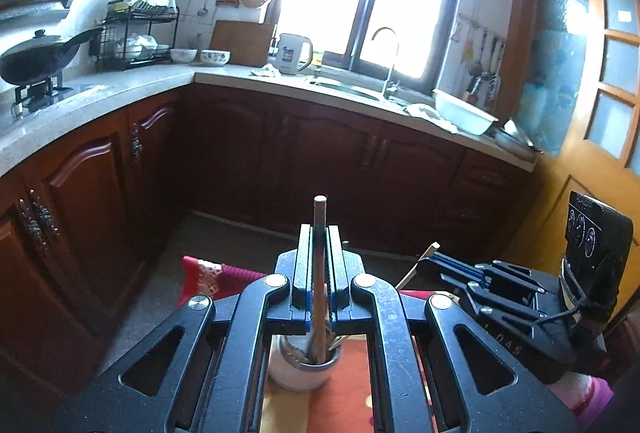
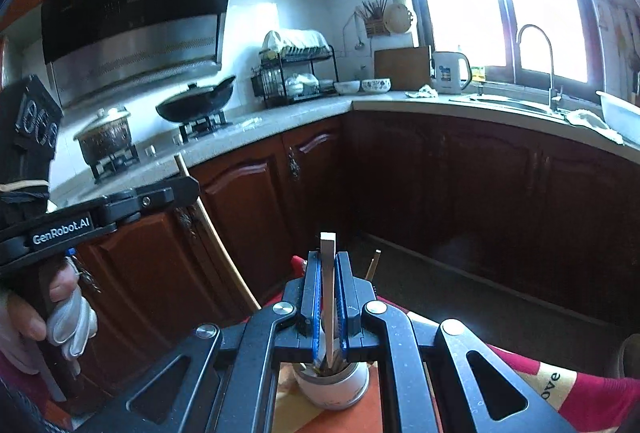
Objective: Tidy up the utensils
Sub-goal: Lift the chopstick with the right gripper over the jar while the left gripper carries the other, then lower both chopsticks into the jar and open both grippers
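Above the white utensil cup (image 1: 304,369), the left gripper (image 1: 320,273) clamps its fingers on a round wooden chopstick (image 1: 319,233) while the right gripper (image 2: 328,297) pinches a flat pale stick (image 2: 328,273)

My left jaws pinch a round wooden chopstick (image 1: 319,233) upright; my right jaws pinch a pale flat-sided chopstick (image 2: 328,293), both above the white utensil cup (image 2: 336,389).

Left gripper (image 1: 320,273) and right gripper (image 2: 329,297) side by side, jaws clamped, angled slightly downward.
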`<state>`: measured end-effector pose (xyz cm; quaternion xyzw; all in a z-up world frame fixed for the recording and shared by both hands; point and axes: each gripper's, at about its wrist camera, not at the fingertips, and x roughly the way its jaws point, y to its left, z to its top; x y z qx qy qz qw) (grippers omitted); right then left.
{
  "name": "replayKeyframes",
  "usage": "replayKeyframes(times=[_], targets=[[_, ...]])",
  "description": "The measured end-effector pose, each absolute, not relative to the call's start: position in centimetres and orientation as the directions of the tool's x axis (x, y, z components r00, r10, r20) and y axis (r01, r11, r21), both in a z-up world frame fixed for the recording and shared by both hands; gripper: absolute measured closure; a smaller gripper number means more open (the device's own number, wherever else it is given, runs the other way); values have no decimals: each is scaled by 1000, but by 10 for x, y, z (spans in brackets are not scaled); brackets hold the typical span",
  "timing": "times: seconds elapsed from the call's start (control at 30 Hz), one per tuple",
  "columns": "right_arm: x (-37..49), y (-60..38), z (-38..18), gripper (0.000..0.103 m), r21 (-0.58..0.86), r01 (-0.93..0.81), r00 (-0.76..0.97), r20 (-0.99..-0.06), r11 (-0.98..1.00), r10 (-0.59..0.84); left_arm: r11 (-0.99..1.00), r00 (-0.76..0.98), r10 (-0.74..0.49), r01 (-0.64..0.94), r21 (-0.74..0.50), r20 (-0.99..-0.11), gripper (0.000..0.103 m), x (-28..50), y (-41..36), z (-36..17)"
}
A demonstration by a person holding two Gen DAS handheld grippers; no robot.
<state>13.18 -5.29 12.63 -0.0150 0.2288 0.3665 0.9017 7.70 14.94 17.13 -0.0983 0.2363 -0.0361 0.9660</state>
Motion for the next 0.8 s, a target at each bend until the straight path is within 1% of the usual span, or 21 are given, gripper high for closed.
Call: replayKeyframes(times=[0.1,0.3,0.57,0.8], targets=[[142,-42,112,97,147,-664,613,-455,733,646,981,876,-93,-2,-196,-473,99,88,150,154],[159,-32,80,97,172,-659,573,-516,732,637,980,842,-92,-18,-199,-531,99,106,146,117],[173,-31,46,97,191,-648,536,-574,737,619,977,804,-104,-27,-212,-585,99,124,139,88],[179,-38,38,97,234,-639,516,-575,732,635,975,794,-116,-26,-223,-597,99,128,138,82]])
